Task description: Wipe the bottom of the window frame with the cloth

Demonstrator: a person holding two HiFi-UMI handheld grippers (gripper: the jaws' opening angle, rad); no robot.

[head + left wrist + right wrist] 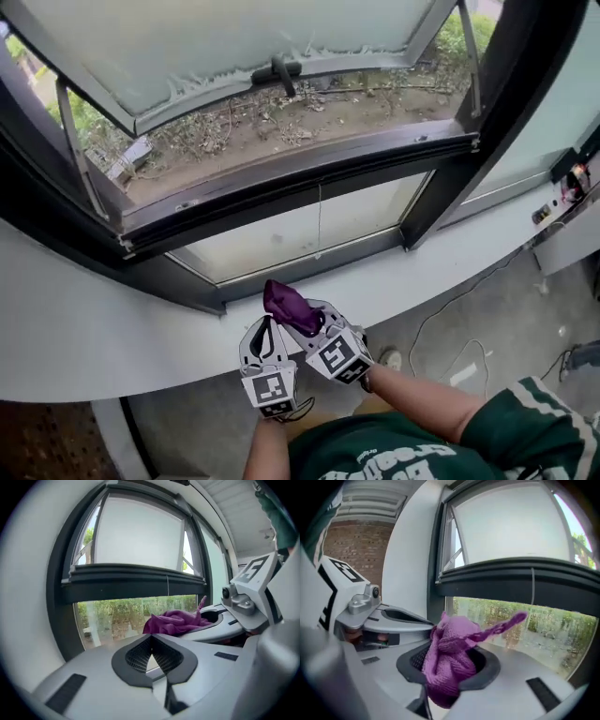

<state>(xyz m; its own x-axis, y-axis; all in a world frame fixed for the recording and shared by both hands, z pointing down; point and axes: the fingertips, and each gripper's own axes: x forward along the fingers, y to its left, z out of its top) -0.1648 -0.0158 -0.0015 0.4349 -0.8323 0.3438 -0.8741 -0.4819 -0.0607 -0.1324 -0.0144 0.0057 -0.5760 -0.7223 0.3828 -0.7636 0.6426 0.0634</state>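
A purple cloth is bunched between the jaws of my right gripper, which is shut on it; in the right gripper view the cloth fills the jaws and a strip of it sticks out to the right. My left gripper hangs just left of the right one, shut with nothing in it; its closed pads meet. Both grippers hover over the white sill, below the dark bottom rail of the window frame. The cloth shows at the right in the left gripper view.
The upper sash is swung open outward above the dark frame bar. A black upright post stands to the right. Cables lie on the grey floor at right, near a box.
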